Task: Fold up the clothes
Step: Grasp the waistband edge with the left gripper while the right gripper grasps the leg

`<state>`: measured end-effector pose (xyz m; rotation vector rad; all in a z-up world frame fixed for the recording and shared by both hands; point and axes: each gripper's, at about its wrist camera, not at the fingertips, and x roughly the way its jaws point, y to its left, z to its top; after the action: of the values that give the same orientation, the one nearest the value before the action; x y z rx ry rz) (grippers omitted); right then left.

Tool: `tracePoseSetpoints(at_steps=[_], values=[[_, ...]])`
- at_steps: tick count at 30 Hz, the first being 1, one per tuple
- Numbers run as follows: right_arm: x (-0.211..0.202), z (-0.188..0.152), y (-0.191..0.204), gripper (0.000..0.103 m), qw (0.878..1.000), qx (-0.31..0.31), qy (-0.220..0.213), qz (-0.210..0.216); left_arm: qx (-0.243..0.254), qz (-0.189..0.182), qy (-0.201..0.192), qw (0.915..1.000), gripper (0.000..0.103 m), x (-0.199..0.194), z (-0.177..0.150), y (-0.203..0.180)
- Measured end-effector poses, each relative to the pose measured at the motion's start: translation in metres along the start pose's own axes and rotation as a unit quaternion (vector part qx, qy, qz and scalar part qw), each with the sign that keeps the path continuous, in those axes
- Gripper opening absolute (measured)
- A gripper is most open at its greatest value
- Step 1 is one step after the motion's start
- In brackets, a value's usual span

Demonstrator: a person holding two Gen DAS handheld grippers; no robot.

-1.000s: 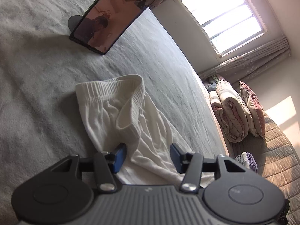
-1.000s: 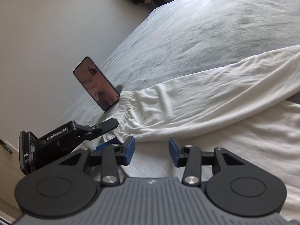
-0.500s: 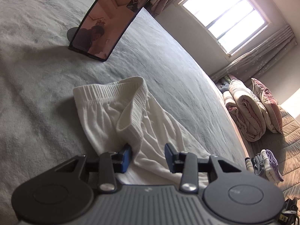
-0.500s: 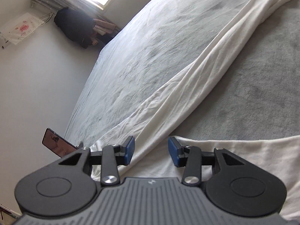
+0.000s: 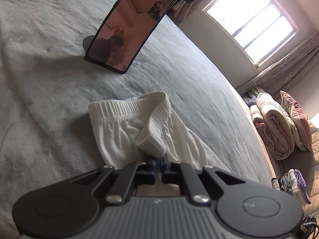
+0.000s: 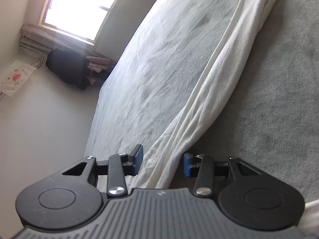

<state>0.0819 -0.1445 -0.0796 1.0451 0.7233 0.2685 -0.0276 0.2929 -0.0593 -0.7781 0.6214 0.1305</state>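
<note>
Daylight from blown-out window point(image 5: 251, 23); phone point(image 5: 131, 25) casts soft shadow; fisheye bends edges, corners dark.

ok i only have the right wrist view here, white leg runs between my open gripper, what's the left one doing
Observer: The left gripper is shut on the white trousers, just below the folded-over waistband.
Operator: anything near that end
Observer: A phone stands propped on the bed beyond the waistband, apart from the cloth.
Operator: what's off that side of the bed
Observer: Rolled quilts lie beside it under the window.
</note>
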Motion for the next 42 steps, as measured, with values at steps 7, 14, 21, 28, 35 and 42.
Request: tracePoseSetpoints(at_steps=[7,14,21,28,35,42], values=[[0.000,0.021,-0.022,0.022,0.991,0.105,-0.039,0.067,-0.012,-0.012,-0.010,0.9998,0.003,0.000,0.012,-0.003],[-0.034,0.016,0.010,0.017,0.996,0.003,-0.074,0.056,-0.026,-0.034,-0.026,0.9987,0.002,-0.006,0.028,0.000],[-0.076,-0.016,0.064,0.017,0.975,-0.185,-0.124,0.019,-0.019,-0.052,-0.028,0.9981,0.002,-0.013,0.045,0.007],[-0.092,-0.063,0.073,0.017,0.956,-0.262,-0.133,0.006,-0.028,-0.051,-0.003,0.9983,0.002,-0.021,0.055,0.029],[-0.095,-0.086,0.071,0.014,0.947,-0.303,-0.105,-0.008,-0.022,-0.024,0.006,0.9995,0.002,-0.027,0.054,0.039],[-0.097,-0.109,0.062,0.014,0.936,-0.344,-0.067,-0.029,0.012,0.031,0.007,0.9994,0.003,-0.034,0.051,0.036]])
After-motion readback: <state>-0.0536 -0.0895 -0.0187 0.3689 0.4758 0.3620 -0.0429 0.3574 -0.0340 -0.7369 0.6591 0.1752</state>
